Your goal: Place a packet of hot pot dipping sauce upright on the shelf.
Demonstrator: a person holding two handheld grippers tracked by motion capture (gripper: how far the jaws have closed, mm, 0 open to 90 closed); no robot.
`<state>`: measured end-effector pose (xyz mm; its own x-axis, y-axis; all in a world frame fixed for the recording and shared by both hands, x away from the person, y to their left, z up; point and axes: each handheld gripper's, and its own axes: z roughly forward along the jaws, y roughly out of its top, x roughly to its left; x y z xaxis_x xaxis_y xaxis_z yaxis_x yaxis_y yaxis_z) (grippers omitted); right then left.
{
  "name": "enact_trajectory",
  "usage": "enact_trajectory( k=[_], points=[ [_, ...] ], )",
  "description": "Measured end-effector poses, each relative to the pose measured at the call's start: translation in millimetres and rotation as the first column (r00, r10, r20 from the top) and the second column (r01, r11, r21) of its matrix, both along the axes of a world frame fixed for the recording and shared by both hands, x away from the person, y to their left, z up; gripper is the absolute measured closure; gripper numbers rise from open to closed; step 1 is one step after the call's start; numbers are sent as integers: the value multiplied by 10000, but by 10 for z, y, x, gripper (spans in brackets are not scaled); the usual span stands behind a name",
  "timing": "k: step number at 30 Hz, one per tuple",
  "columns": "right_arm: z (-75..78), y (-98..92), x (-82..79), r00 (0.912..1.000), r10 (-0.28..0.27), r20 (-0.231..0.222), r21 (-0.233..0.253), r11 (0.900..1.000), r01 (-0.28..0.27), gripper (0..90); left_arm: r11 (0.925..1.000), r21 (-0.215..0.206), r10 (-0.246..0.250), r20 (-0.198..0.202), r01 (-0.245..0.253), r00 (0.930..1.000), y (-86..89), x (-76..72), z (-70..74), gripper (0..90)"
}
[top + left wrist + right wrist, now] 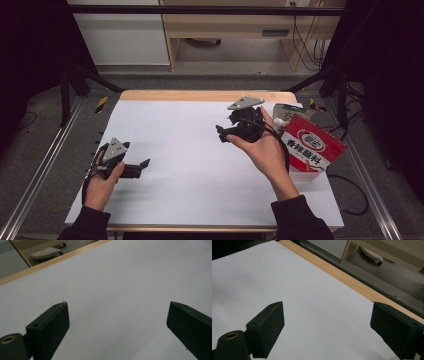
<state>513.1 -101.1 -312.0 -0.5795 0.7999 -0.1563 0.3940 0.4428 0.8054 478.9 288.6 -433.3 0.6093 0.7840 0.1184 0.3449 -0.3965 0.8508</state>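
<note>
My left gripper (144,164) rests low over the white table cover near the left front, held in a hand, jaws pointing right. Its own view shows the left gripper (117,312) open, with only bare white surface between the jaws. My right gripper (220,132) is lifted at the right centre, pointing left, with a cable across the palm. In the right gripper view that gripper (327,315) is open too, nothing between the jaws. A red and white spouted pouch (312,147) with printed characters stands behind the right hand, beside a second greenish pouch (285,112).
The white sheet (190,150) covers a wooden table whose far edge (200,95) shows as a tan strip. Black frame posts stand at both sides. A cable (352,192) loops off the right edge. Light wooden furniture (225,30) stands beyond on a grey floor.
</note>
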Motion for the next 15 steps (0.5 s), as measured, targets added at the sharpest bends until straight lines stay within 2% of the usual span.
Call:
enact_trajectory(
  k=[4, 7, 9, 15],
  points=[
    [-158, 27, 38, 9998, -110, -158, 122, 9999, 112, 102, 10000, -9, 95, -55, -95, 9999, 10, 7, -8, 45],
    [-288, 41, 46, 9993, -212, -301, -45, 9998, 211, 96, 9997, -82, 226, -85, -227, 9997, 32, -3, -9, 44],
    [-385, 44, 27, 9988, -247, -428, 17, 9997, 248, 98, 9993, -219, 310, -80, -312, 9995, 58, -19, -15, 43],
    [-700, 93, -70, 9961, -227, -851, -68, 9997, 222, 94, 9990, -220, 397, -143, -400, 9991, 65, -34, -23, 43]
  ],
)
